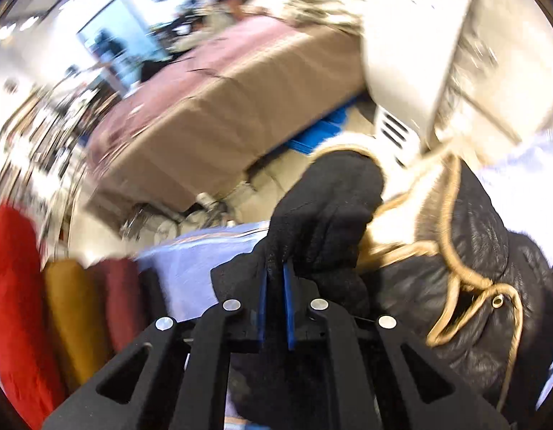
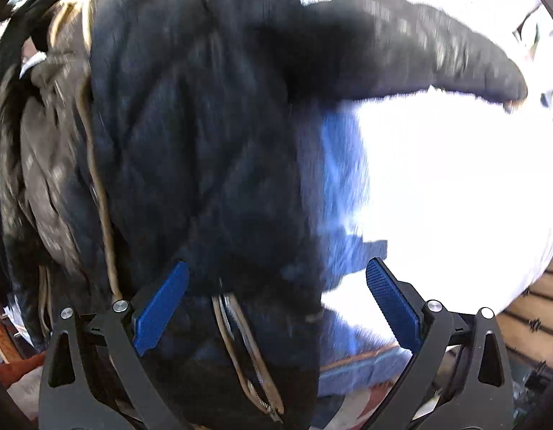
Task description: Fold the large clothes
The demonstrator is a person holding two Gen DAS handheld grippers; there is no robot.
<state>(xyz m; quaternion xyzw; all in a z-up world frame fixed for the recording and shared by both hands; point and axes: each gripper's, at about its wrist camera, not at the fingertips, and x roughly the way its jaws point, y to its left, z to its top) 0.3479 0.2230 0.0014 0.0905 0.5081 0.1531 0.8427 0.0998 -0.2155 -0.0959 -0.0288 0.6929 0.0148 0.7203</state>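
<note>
A big black quilted jacket [image 2: 190,136] with tan piping and a zipper fills the right wrist view, one sleeve [image 2: 437,61] sticking out to the right. My right gripper [image 2: 276,286] is open, its blue pads [image 2: 392,302] on either side of the jacket's lower edge, not closed on it. In the left wrist view my left gripper [image 1: 276,276] is shut on a fold of the black jacket [image 1: 326,208], lifted above a light blue surface [image 1: 190,265]. The jacket's shiny lining and tan cord [image 1: 455,258] hang to the right.
Red, mustard and maroon cushions [image 1: 65,308] lie at the lower left of the left wrist view. A long table with a pink-brown cover [image 1: 211,114] stands behind. A white appliance [image 1: 412,53] is at the upper right. Wooden slats [image 2: 527,319] show at the right wrist view's lower right.
</note>
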